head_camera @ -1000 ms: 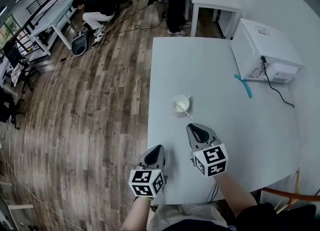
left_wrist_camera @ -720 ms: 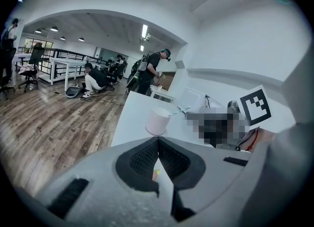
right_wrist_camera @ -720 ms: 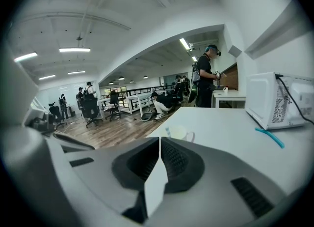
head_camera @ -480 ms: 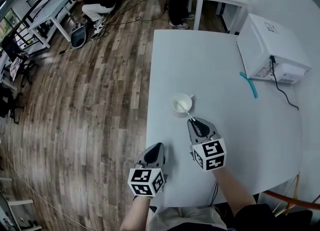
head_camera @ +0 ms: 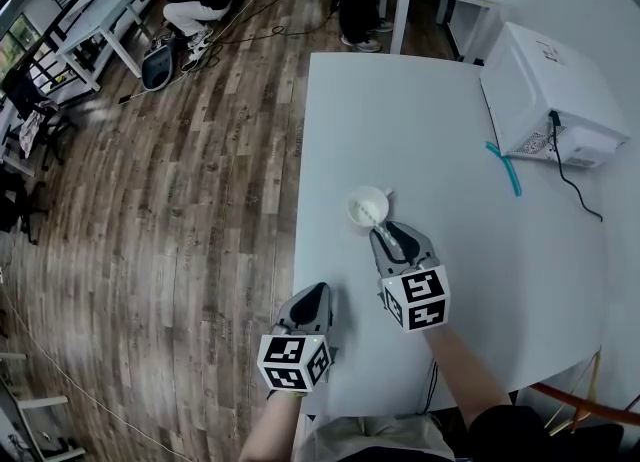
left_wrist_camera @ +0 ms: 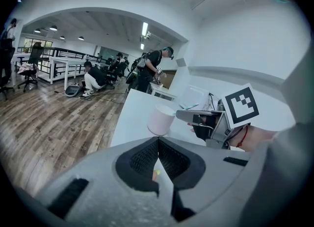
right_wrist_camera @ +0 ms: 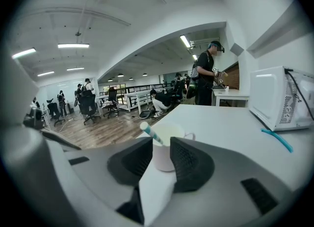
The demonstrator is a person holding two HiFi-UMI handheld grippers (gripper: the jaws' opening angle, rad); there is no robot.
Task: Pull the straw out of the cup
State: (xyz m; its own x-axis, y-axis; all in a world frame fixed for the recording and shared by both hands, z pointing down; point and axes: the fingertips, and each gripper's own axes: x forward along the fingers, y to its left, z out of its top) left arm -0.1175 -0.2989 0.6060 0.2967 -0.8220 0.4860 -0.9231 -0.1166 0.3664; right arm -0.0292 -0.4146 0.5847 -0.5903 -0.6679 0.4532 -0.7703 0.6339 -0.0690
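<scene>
A white mug (head_camera: 366, 207) stands near the middle of the white table (head_camera: 400, 100). A straw with a teal stripe (right_wrist_camera: 150, 133) leans out of the mug (right_wrist_camera: 167, 148) toward me. My right gripper (head_camera: 392, 237) is just behind the mug, open; in the right gripper view its gripper (right_wrist_camera: 161, 143) has one jaw on each side of the straw's upper end, and the pads are not pressing on it. My left gripper (head_camera: 311, 300) hangs at the table's near left edge, shut and holding nothing, about a hand's width short of the mug (left_wrist_camera: 161, 119).
A white microwave-like box (head_camera: 545, 90) sits at the table's far right, with a black cable (head_camera: 578, 190) trailing from it. A loose teal straw (head_camera: 503, 168) lies beside it. The table's left edge drops to wooden floor (head_camera: 180, 200). People and desks are far behind.
My right gripper has moved forward to the mug, so the straw now stands between its open jaws. The left gripper has stayed where it was.
</scene>
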